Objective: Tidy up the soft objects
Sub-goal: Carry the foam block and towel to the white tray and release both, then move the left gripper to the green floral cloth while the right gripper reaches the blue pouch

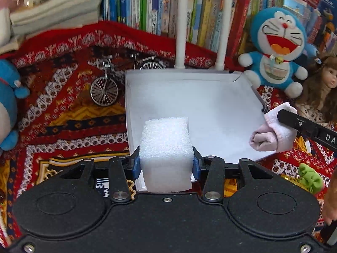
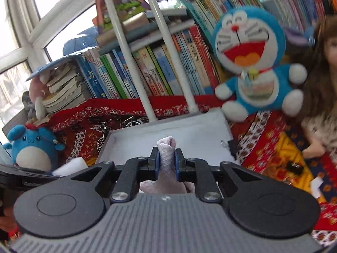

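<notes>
Left gripper (image 1: 166, 164): squeezing a white square foam block (image 1: 166, 149) between its blue pads, at the near edge of the tray.
Right gripper (image 2: 166, 162): pinched tight on a rolled pale pink cloth (image 2: 166, 154), over the tray's near side.
Tray: a flat white cardboard tray (image 1: 189, 97) on the red patterned blanket (image 1: 63, 109).
Toys: a blue and white cat plush toy (image 1: 278, 48) sits just past the tray's far right corner.
Small green cloth (image 1: 310, 177): lies on the blanket, right of the tray.

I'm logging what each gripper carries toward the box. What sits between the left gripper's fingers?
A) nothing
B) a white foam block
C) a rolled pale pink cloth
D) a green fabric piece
B: in the left wrist view the white foam block is pinched between the left gripper fingers; the pale pink cloth is in the right gripper.
</notes>
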`<state>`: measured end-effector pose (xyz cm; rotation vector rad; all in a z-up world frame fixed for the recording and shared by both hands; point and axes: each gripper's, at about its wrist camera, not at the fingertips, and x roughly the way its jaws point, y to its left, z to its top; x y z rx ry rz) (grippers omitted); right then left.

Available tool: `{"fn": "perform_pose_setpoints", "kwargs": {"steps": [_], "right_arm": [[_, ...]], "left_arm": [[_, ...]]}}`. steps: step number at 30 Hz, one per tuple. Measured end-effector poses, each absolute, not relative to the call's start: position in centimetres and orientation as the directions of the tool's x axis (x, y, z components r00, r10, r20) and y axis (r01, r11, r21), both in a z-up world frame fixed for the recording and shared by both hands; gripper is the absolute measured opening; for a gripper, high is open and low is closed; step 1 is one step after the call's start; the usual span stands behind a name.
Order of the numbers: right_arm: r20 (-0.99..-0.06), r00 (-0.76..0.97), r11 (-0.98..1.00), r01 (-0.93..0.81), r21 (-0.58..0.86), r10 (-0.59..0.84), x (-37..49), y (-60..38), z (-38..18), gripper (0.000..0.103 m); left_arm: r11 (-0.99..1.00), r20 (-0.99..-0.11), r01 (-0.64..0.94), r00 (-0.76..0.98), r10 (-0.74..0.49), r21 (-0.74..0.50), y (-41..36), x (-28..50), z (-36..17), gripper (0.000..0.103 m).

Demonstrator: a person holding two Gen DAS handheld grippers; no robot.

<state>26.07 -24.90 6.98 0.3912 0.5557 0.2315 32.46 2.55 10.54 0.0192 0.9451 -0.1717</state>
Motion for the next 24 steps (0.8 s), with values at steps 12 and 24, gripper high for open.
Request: {"fn": "perform_pose_setpoints", "kwargs": {"steps": [12, 24], "right_arm": [[-0.529, 0.783, 0.901, -0.089, 0.424, 0.326, 28.0, -23.3, 4.2, 0.020], [-0.495, 0.799, 0.897, -0.118, 0.425, 0.340, 27.1, -23.5, 5.0, 0.062]], "left_arm": [[0.990, -0.845, 0.136, 0.527, -0.094, -0.025, 2.0, 34.0, 7.2, 0.043], [0.992, -0.818, 0.127, 0.567, -0.095, -0.027, 2.3, 33.2, 8.7, 0.069]]}}
